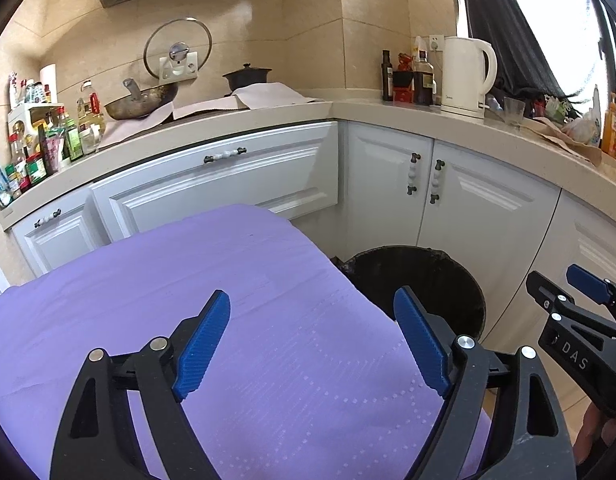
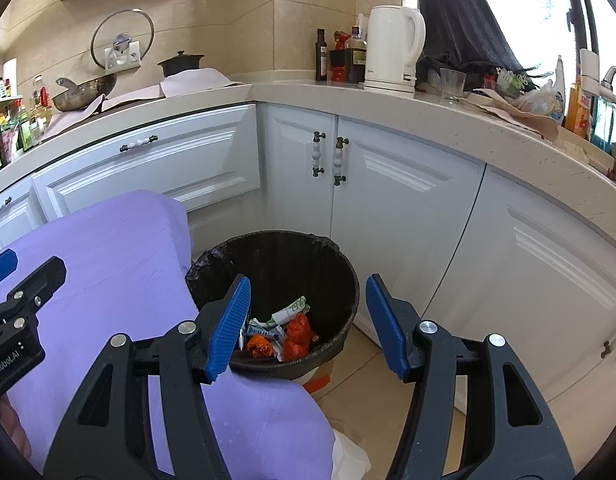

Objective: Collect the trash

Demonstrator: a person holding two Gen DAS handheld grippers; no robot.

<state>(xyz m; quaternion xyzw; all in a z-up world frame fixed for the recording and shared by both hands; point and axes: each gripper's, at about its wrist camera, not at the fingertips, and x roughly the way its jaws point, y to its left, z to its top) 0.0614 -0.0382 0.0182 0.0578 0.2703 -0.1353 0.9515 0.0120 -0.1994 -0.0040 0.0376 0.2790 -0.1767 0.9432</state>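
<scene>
A black trash bin (image 2: 340, 280) lined with a black bag stands on the floor in the cabinet corner; it also shows in the left wrist view (image 1: 440, 280). Inside lie crumpled orange and white wrappers (image 2: 288, 328). My right gripper (image 2: 308, 320) is open and empty, held above the bin's near rim. My left gripper (image 1: 312, 340) is open and empty above a purple cloth-covered table (image 1: 188, 280). The right gripper also shows at the right edge of the left wrist view (image 1: 580, 304).
White cabinets (image 2: 408, 208) wrap around the corner behind the bin. The counter (image 2: 308, 88) holds a white kettle (image 2: 392, 52), bottles, a glass, a wok and a pot. The purple table edge (image 2: 180, 264) sits close to the bin's left side.
</scene>
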